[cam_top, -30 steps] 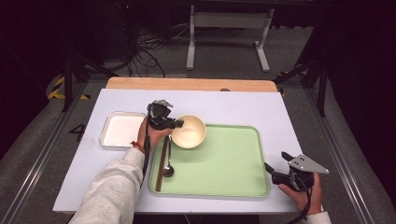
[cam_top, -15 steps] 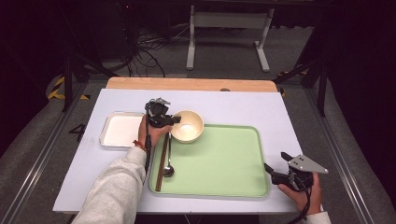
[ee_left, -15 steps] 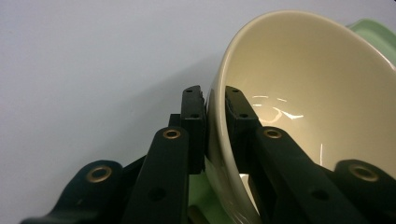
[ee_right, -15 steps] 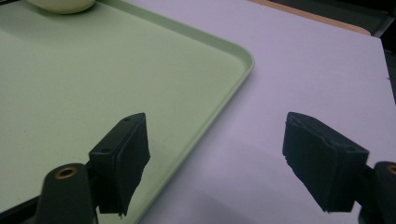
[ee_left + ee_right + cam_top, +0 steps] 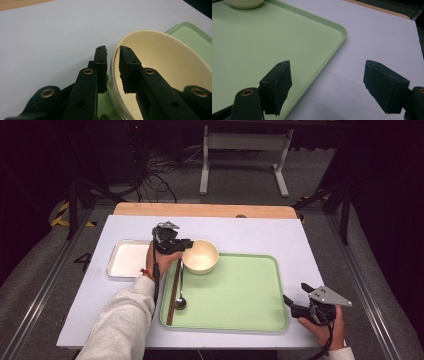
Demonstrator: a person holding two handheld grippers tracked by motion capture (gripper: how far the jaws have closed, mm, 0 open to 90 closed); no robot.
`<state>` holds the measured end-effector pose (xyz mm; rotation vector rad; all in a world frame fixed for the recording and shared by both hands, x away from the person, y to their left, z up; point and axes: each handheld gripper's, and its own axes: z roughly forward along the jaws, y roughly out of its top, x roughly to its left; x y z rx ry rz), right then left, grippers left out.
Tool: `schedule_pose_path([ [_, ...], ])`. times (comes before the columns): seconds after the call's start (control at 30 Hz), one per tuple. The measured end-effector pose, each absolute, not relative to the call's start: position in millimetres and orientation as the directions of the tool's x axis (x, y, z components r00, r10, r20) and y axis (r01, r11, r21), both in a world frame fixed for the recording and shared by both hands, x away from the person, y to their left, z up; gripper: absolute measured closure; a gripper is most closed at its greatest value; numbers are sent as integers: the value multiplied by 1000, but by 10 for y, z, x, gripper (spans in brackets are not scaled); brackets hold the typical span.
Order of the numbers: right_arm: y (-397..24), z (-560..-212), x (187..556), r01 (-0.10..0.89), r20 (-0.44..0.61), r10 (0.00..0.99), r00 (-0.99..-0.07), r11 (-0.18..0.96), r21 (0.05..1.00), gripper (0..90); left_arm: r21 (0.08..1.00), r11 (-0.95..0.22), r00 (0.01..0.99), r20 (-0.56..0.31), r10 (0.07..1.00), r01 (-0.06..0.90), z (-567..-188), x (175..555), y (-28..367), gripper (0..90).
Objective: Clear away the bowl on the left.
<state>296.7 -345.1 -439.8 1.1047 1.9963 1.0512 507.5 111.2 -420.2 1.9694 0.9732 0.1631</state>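
pale table [image 5: 250,227] up top, bowl [image 5: 200,256] on the green tray's [image 5: 240,295] far left corner. left gripper [image 5: 181,245] straddles the bowl's rim [image 5: 113,65], jaws narrow and just been opening, pads look barely off it. right gripper [image 5: 328,87] gapes wide over the tray's edge [image 5: 337,42], holding nothing.

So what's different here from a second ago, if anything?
The left gripper has just been opening its jaws, loosening on the cream bowl's rim, which sits between them with a gap at each pad; bowl and hand barely shifted. Unchanged: right gripper, green tray, chopsticks, spoon, white tray.
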Motion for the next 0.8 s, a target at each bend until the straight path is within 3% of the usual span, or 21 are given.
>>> schedule_pose_path([
  [0.43, -3436, -4394, 2962, 382, -139, 876, -462, 338, 860, 230, 801, -306, 720, -209, 662, 514, -3995, 4927, 1358, 775],
  [0.8, -3438, -4392, 2961, 384, -137, 877, -461, 336, 860, 230, 815, -356, 733, -119, 670, 457, -3848, 4712, 1728, 738],
])
